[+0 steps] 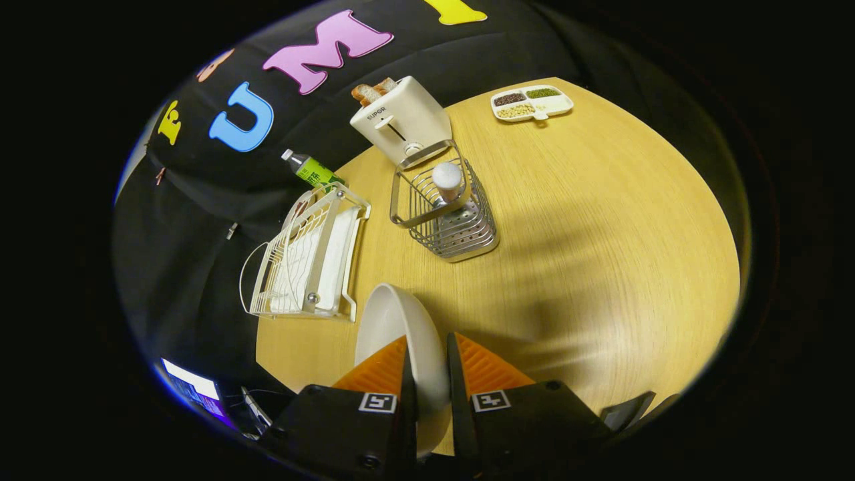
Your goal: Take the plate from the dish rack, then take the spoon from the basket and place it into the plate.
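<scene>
The tongs (427,374), at the bottom centre of the frame, are clamped on the white plate (401,334): one finger presses each face, and the plate stands on edge between them, its rim rising up and a little to the left above the fingertips. So the plate is out of the white dish rack (307,260), which sits at centre left, just beyond the plate's rim and near the table's edge.

What the coming move turns on, as I judge it, is where the held plate stands against the bare wood. The open stretch of the table (601,267) lies to the right of the tongs and beyond them, while the rack crowds the left. The plate must tip from upright to flat and come down there, probably lower right of centre.

The wire basket (444,207) stands straight ahead, above centre, past the plate's rim. In it the spoon (446,182) stands upright, its pale rounded end on top and its long axis near vertical. A plate set down short of the basket would leave a short carry for the spoon.
</scene>
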A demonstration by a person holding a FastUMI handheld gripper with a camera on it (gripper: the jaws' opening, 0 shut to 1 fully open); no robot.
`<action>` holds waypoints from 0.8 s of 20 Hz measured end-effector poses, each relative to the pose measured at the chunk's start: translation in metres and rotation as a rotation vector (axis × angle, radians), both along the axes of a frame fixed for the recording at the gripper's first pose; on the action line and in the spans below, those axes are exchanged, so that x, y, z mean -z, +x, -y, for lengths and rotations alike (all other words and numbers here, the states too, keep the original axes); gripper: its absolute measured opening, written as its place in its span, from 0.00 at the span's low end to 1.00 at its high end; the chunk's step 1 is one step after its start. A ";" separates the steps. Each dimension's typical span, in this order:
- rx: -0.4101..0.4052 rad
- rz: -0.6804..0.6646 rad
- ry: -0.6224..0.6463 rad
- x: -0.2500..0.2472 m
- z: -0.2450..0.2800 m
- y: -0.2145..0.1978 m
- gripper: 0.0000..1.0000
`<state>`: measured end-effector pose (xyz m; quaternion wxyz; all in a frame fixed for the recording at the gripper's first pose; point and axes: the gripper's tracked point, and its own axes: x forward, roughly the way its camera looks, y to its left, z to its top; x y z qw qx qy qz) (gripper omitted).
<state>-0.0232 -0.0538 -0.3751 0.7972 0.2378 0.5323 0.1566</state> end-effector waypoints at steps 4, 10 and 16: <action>0.007 0.031 -0.028 0.007 0.007 0.007 0.32; 0.044 0.235 -0.066 -0.014 0.023 0.036 0.95; 0.031 0.555 -0.153 -0.054 0.034 0.080 0.97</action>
